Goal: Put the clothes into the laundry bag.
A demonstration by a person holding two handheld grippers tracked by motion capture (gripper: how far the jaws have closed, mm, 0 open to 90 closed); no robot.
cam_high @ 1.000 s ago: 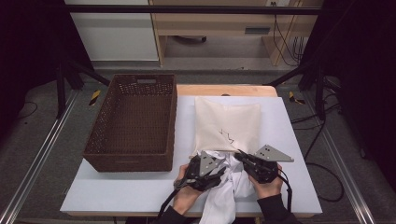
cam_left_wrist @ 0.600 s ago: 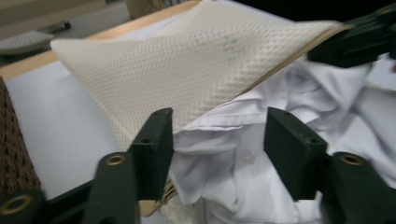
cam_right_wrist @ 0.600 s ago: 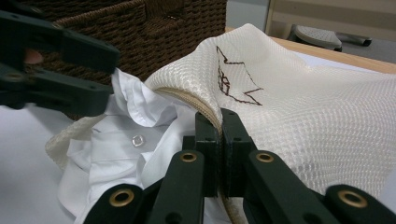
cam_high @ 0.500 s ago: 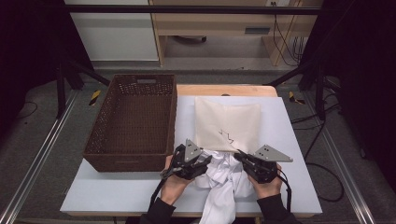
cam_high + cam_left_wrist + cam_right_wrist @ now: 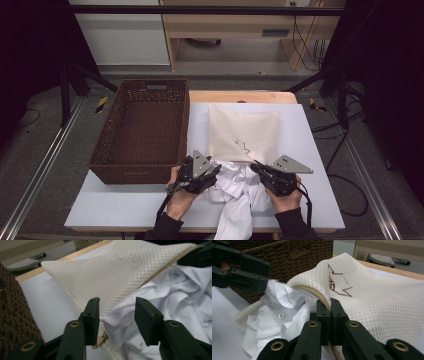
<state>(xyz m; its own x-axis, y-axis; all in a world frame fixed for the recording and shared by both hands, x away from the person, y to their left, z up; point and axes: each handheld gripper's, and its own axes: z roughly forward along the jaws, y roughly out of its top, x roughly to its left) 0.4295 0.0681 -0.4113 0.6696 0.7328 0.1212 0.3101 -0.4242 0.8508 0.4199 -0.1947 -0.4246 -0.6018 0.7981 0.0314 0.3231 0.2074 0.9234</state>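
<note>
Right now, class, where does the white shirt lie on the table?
In the high view, the white shirt lies crumpled at the table's near edge between the two grippers, at the mouth of the mesh laundry bag.

The high view is looking down from above; both gripper views are sitting close, sharing the mesh bag (image 5: 120, 272) rim.

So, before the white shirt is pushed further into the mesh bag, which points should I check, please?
1. Right gripper shut on the mesh bag rim: ok.
2. Left gripper holding something: not ok, jaws open around the white shirt.
3. Bag mouth lifted open: ok.
4. Shirt fully inside: not ok, most lies outside.
5. Basket apart from the bag: ok.
6. Bag zipper state: cannot tell.
</note>
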